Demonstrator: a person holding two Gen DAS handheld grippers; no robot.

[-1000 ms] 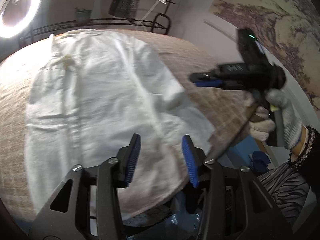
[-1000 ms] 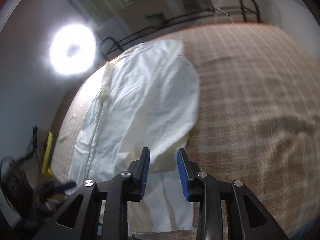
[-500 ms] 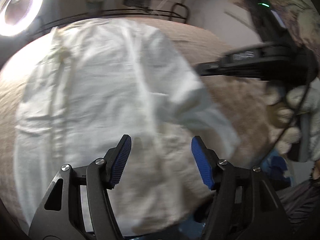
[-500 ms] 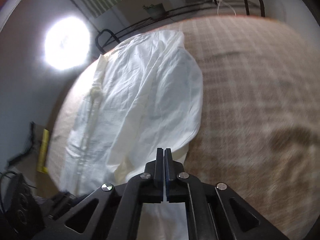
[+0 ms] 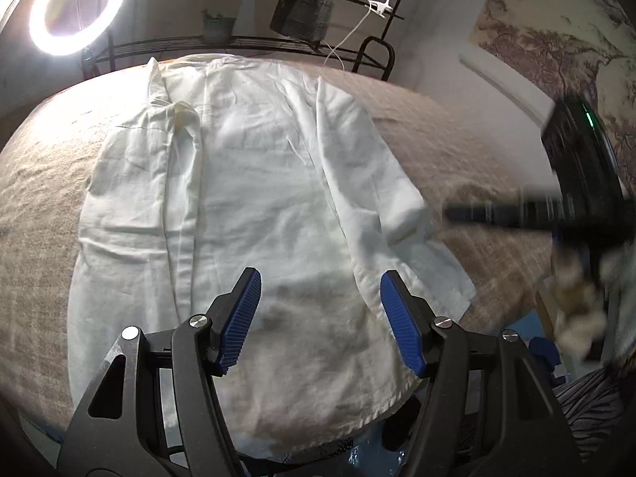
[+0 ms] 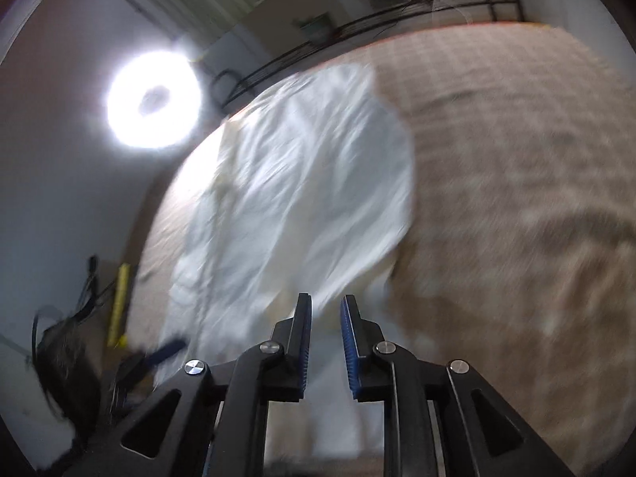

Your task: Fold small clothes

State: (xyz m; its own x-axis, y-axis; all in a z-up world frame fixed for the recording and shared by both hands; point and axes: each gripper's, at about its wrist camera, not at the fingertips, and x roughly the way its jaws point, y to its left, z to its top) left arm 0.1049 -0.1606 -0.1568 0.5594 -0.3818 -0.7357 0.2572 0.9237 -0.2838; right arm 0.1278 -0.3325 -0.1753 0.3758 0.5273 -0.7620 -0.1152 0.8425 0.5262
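A white button-up shirt (image 5: 246, 198) lies spread on the tan woven table cover (image 5: 35, 183), collar at the far side, its right sleeve folded inward. My left gripper (image 5: 320, 278) is open and empty, above the shirt's near hem. My right gripper (image 6: 325, 302) is open a little and empty, over the shirt's (image 6: 302, 198) near right edge; it also shows blurred at the right of the left wrist view (image 5: 516, 214).
A ring light (image 5: 77, 6) glows at the back left. A black metal rack (image 5: 238, 41) with a small pot stands behind the table. The near table edge (image 5: 516, 310) drops off at the lower right, with blue items beyond.
My left gripper opened wider and drew back over the hem. My right gripper shut half a second ago, then opened a little again. The right sleeve now lies folded on the shirt.
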